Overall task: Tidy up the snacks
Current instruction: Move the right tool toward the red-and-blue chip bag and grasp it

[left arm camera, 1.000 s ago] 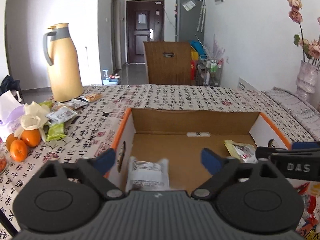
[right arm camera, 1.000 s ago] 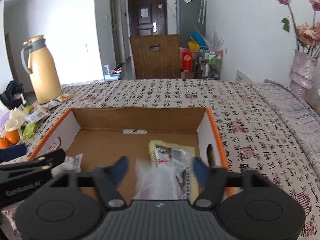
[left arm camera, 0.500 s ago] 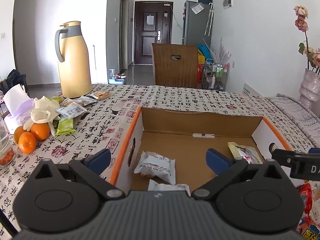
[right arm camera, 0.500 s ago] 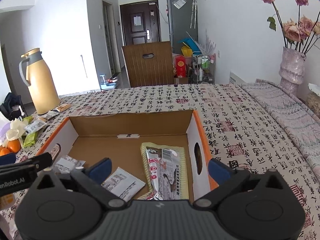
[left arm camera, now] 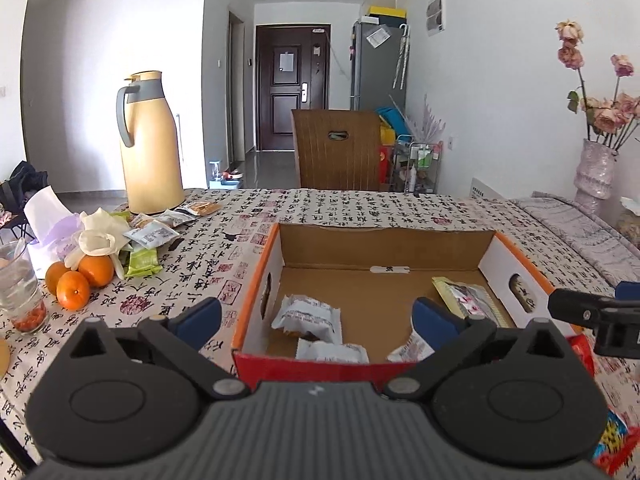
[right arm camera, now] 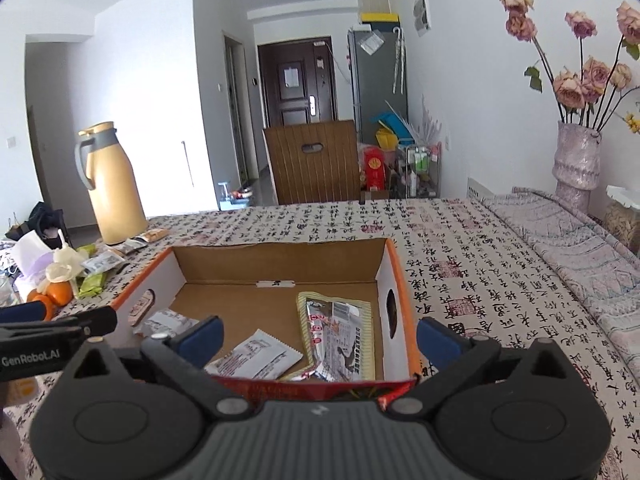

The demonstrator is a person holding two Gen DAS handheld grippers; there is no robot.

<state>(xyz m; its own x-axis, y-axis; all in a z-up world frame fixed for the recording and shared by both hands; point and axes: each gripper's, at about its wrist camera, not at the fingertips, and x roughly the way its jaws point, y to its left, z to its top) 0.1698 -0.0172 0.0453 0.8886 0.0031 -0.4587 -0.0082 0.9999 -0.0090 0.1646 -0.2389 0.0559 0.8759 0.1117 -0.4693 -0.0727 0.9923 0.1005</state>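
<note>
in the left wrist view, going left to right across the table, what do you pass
glass → oranges → green snack packet → cardboard box → white packet inside it → yellow-edged packet → right tool

I'm in a home: front door (left arm camera: 291, 86), fridge (left arm camera: 376, 66), flower vase (left arm camera: 593, 174), thermos (left arm camera: 150, 148) on the clothed desk (left arm camera: 340, 206).

**Counter with patterned cloth**

The counter (left arm camera: 320, 208) carries an open cardboard box (left arm camera: 384, 236) in the middle. At its left stand a yellow jug (left arm camera: 150, 148), loose snack packets (left arm camera: 152, 236), three oranges (left arm camera: 80, 278) and a glass (left arm camera: 20, 288).
</note>
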